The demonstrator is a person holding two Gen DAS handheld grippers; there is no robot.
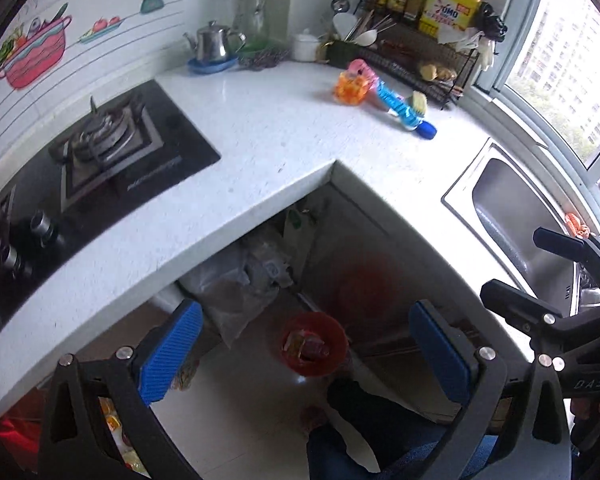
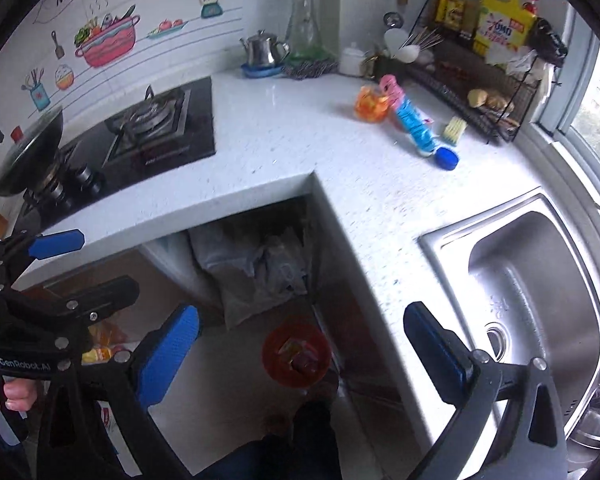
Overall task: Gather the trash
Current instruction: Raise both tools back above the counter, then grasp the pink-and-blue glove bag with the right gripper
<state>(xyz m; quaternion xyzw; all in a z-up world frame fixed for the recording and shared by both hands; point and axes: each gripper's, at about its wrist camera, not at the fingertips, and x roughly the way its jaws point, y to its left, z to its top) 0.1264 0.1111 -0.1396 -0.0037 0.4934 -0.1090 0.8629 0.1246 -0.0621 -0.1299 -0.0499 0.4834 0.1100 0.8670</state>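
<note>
- Left gripper (image 1: 306,354) and right gripper (image 2: 300,354) were both spread wide, holding nothing.
- Crinkly wrappers (image 1: 374,90), upper right of frame, risked slipping from a shallow pinch.

A steel teapot (image 1: 214,43) stood on the white counter (image 1: 284,136) behind the gas hob (image 1: 100,152); a yellow detergent jug (image 1: 450,4) sat on the wire rack (image 1: 432,68) near the sink (image 2: 540,288)
</note>
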